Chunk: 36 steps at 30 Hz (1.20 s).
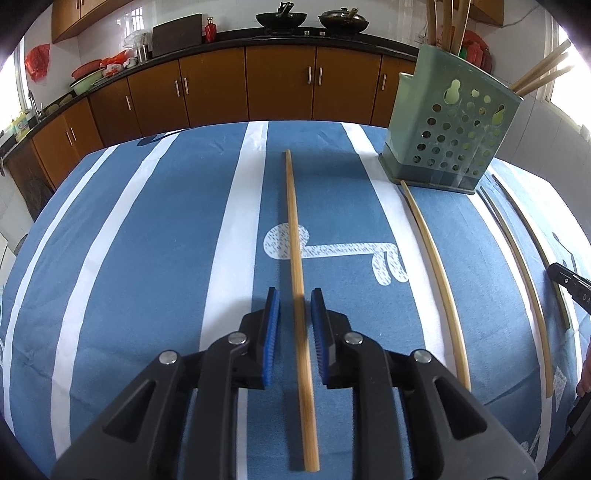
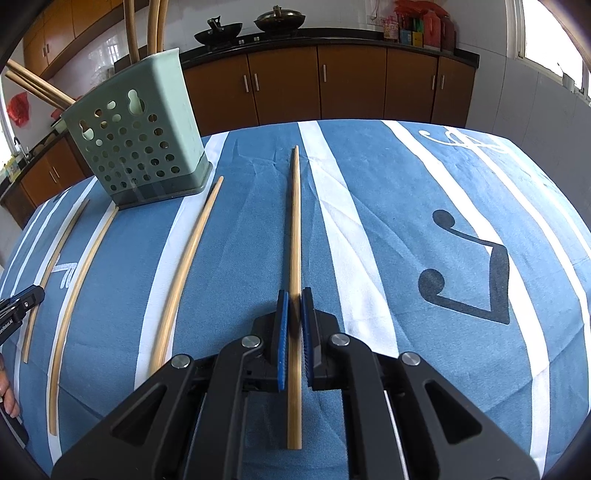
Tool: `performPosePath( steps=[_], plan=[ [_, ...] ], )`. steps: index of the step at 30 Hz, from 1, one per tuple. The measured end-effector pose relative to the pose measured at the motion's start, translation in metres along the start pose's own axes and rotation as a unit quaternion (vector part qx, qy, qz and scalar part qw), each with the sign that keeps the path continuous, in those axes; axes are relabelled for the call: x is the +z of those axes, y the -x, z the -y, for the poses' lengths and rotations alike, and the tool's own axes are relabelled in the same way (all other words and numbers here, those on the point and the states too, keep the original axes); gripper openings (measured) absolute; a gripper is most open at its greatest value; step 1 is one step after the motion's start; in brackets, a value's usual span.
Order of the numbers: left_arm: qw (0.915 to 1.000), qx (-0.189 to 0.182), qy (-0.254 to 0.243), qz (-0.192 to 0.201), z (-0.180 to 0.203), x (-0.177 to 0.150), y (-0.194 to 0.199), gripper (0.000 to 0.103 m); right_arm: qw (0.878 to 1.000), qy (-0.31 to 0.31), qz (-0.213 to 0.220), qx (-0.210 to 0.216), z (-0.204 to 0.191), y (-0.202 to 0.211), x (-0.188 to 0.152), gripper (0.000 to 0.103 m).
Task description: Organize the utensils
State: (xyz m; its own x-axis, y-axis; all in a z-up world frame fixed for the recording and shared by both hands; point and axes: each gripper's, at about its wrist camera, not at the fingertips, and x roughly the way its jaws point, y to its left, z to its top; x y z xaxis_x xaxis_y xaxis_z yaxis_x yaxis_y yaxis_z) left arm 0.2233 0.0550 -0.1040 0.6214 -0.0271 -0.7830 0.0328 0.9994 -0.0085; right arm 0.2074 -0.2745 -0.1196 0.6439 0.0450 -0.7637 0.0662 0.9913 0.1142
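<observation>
Both grippers straddle chopsticks on the blue striped surface (image 1: 147,229): left gripper (image 1: 295,299) jaws slightly apart around one chopstick (image 1: 293,229), right gripper (image 2: 294,295) jaws clamped on another chopstick (image 2: 294,221), presumably bound for the green holder (image 2: 136,147).

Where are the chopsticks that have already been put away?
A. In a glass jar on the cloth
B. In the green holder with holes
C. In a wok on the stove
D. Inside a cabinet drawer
B: several chopsticks stick up out of the green holder, which stands on the striped cloth.
</observation>
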Motion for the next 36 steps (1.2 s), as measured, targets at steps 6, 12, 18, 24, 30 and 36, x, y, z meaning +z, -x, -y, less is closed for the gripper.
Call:
performPosePath(
  steps=[6, 12, 18, 24, 30, 36],
  plan=[
    [1.0000, -0.003, 0.002, 0.000, -0.001, 0.000, 0.000, 0.021, 1.000, 0.000, -0.001, 0.000, 0.000, 0.000, 0.000, 0.009],
    [1.0000, -0.003, -0.006, -0.001, 0.003, 0.000, 0.000, 0.026, 1.000, 0.000, -0.001, 0.001, 0.001, 0.000, 0.000, 0.009],
    [1.0000, -0.007, -0.004, -0.001, 0.002, 0.000, 0.000, 0.027, 1.000, 0.001, 0.000, -0.001, 0.001, 0.002, -0.001, 0.009],
    [1.0000, -0.007, 0.001, -0.001, 0.002, -0.014, 0.012, 0.025, 1.000, -0.006, -0.001, 0.009, 0.004, 0.010, -0.012, 0.009],
    [0.9998, 0.000, -0.017, -0.003, 0.008, -0.024, 0.018, 0.008, 1.000, -0.017, 0.004, 0.022, 0.008, 0.016, -0.013, 0.007],
    [0.9999, -0.004, -0.011, 0.002, 0.003, -0.022, 0.034, 0.008, 0.997, -0.034, 0.055, 0.029, 0.017, 0.048, -0.007, 0.007]
  ],
)
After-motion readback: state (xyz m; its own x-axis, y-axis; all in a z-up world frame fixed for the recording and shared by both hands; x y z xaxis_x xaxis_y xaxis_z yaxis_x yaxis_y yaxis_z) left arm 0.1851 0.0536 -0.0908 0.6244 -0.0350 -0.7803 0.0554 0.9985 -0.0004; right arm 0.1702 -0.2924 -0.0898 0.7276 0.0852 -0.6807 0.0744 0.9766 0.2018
